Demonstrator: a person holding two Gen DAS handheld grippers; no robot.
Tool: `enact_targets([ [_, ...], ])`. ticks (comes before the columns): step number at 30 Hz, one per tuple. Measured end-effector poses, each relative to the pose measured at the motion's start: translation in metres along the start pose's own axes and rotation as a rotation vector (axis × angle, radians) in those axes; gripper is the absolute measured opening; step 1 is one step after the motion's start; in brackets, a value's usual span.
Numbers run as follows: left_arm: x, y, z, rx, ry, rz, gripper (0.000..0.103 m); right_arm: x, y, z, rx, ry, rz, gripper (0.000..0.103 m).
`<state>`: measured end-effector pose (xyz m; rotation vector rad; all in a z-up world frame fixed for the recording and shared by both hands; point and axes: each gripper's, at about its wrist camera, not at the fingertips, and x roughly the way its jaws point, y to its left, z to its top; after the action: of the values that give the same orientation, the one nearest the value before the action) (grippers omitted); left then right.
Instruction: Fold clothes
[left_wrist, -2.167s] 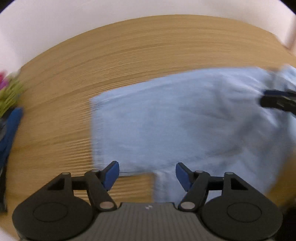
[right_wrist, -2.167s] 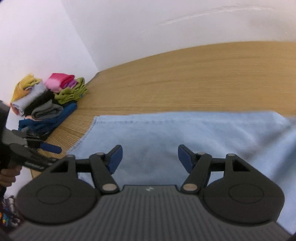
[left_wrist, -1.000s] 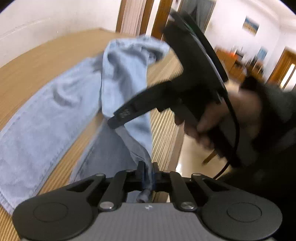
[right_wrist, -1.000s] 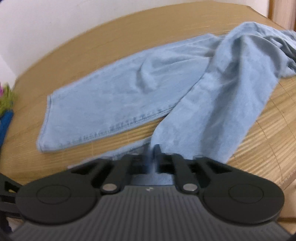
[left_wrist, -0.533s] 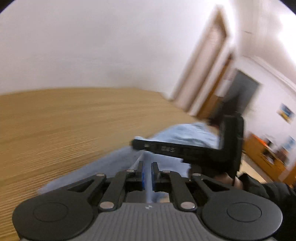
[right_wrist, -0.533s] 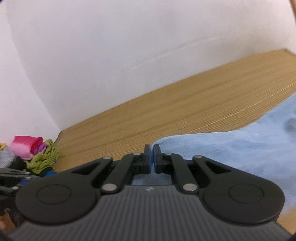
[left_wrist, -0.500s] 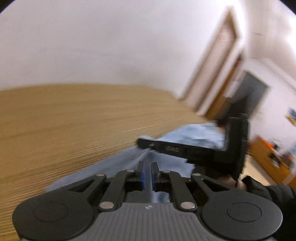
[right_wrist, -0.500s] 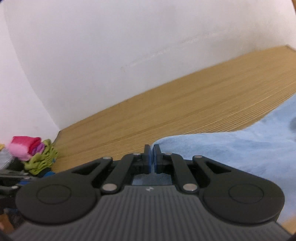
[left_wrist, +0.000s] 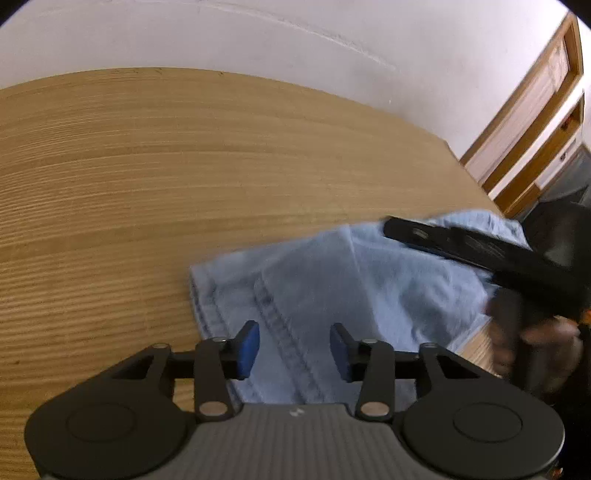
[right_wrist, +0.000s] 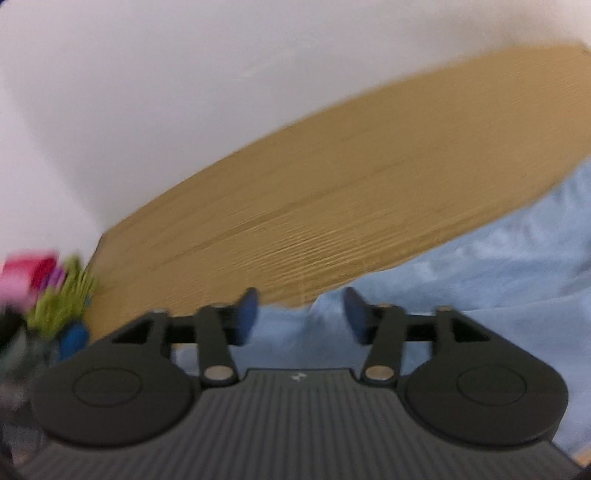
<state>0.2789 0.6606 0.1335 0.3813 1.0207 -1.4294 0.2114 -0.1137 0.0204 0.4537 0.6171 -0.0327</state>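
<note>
Nearest in each wrist view, the jaws of the left gripper (left_wrist: 294, 347) and the right gripper (right_wrist: 300, 316) are seen spread and opening, with light blue denim below the gap but nothing pinched. The folded jeans (left_wrist: 332, 280) lie on the wooden bench (left_wrist: 147, 184), at its right side near the edge. The denim is judged soft, limp and moderately heavy; a hold is best taken at a stitched hem or seam, where the layers are thick. Farther left, a blurred pile of coloured clothes (right_wrist: 48, 288), probably folded, is seen, well apart. Open bench lies beyond, to the wall (left_wrist: 258, 40).
</note>
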Motion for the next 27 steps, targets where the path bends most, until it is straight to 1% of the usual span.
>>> enact_targets([
  [1,0.005,-0.009,0.000,0.013,0.007,0.011,0.052,-0.010,0.008,-0.006,-0.092,0.010,0.021,0.066],
  [2,0.009,-0.015,-0.001,0.027,0.014,0.022,0.054,-0.022,0.015,-0.017,-0.212,0.043,0.054,0.070],
  [3,0.007,-0.016,-0.006,0.038,0.021,0.033,0.054,-0.035,0.021,-0.028,-0.331,0.077,0.087,0.070],
  [5,0.006,-0.019,-0.013,0.045,0.032,0.055,0.057,-0.047,0.035,-0.056,-0.551,0.182,0.153,0.070],
  [7,0.001,-0.020,-0.020,0.047,0.042,0.075,0.058,-0.059,0.047,-0.088,-0.695,0.257,0.186,0.069],
  [8,0.001,-0.021,-0.023,0.050,0.045,0.087,0.059,-0.063,0.053,-0.103,-0.757,0.267,0.196,0.069],
  [10,-0.004,-0.024,-0.027,0.057,0.052,0.110,0.060,-0.066,0.060,-0.122,-0.825,0.243,0.207,0.069],
  [13,-0.005,-0.023,-0.033,0.059,0.060,0.138,0.061,-0.054,0.071,-0.127,-0.846,0.196,0.199,0.069],
  [15,-0.007,-0.021,-0.038,0.043,0.058,0.142,0.061,-0.033,0.075,-0.122,-0.840,0.200,0.185,0.068],
  [16,-0.007,-0.020,-0.040,0.033,0.057,0.143,0.061,-0.028,0.073,-0.121,-0.809,0.202,0.198,0.066],
  [18,-0.010,-0.018,-0.045,0.016,0.053,0.149,0.061,-0.020,0.067,-0.119,-0.746,0.208,0.223,0.045],
  [19,-0.012,-0.017,-0.047,0.008,0.050,0.153,0.061,-0.018,0.065,-0.113,-0.705,0.222,0.227,0.031],
  [20,-0.014,-0.016,-0.049,0.002,0.049,0.157,0.061,-0.019,0.060,-0.105,-0.654,0.227,0.236,0.026],
  [24,-0.016,-0.009,-0.053,-0.025,0.040,0.172,0.061,-0.024,0.032,-0.072,-0.322,0.231,0.340,0.024],
  [25,-0.017,-0.008,-0.053,-0.031,0.037,0.175,0.061,-0.025,0.027,-0.062,-0.233,0.218,0.362,0.024],
  [27,-0.019,-0.006,-0.052,-0.038,0.030,0.180,0.061,-0.036,0.020,-0.038,-0.063,0.142,0.431,0.024],
])
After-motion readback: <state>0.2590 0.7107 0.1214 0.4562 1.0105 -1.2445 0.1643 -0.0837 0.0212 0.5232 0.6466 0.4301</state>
